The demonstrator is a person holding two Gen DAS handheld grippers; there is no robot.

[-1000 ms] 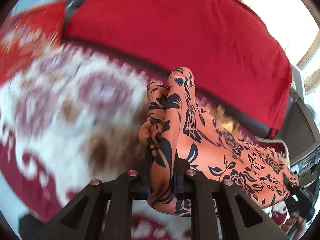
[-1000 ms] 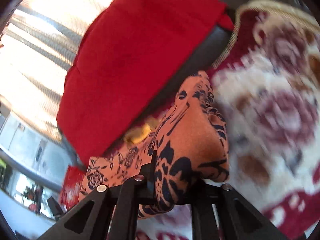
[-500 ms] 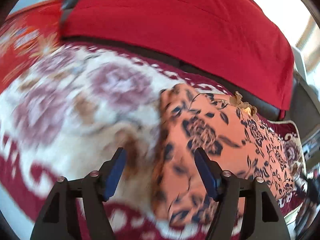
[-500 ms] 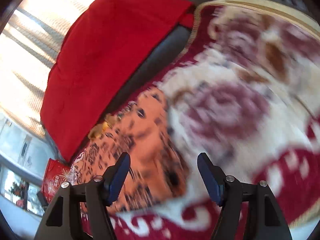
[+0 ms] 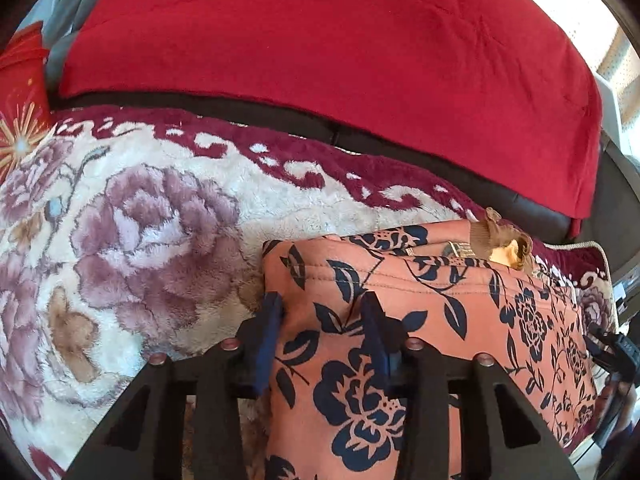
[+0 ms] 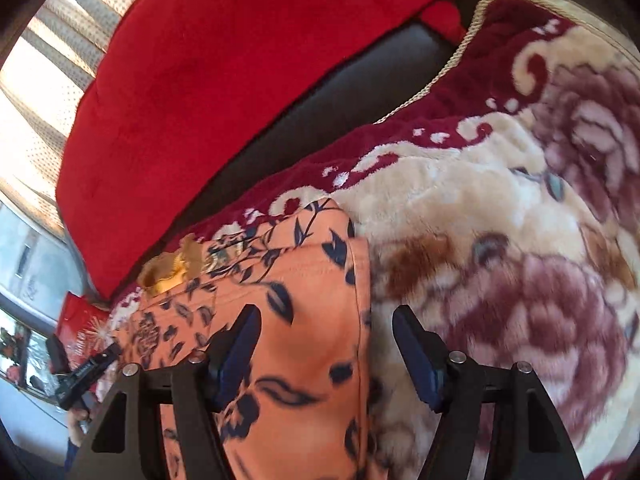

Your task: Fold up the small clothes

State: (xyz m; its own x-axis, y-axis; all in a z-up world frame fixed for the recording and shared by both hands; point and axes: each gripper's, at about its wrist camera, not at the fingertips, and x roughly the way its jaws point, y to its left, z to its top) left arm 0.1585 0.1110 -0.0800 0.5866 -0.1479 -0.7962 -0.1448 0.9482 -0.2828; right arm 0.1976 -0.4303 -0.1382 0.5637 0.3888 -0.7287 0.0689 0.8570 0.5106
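Observation:
An orange garment with a dark navy flower print (image 5: 440,300) lies flat and folded on a plush blanket. My left gripper (image 5: 322,320) straddles its left edge. One finger is just off the cloth and the other rests over it. The jaws are closing with the edge between them, and the pads do not pinch it. In the right wrist view the same garment (image 6: 304,280) lies with its right edge between the fingers of my right gripper (image 6: 326,332). Those jaws stand wide and are closing slightly, with no grip on the cloth.
The blanket (image 5: 160,240) is cream with maroon roses and covers a dark sofa seat (image 6: 360,92). A red throw (image 5: 320,40) drapes the backrest. A brown frilled piece (image 5: 500,236) lies at the garment's far edge. A red bag (image 5: 20,120) stands at the left, and bright curtains (image 6: 40,80) hang behind.
A second ago both grippers were shut on the bunched, lifted garment. They let go and opened; it now lies flat. Both have dropped closer over its ends, and the left jaws have narrowed.

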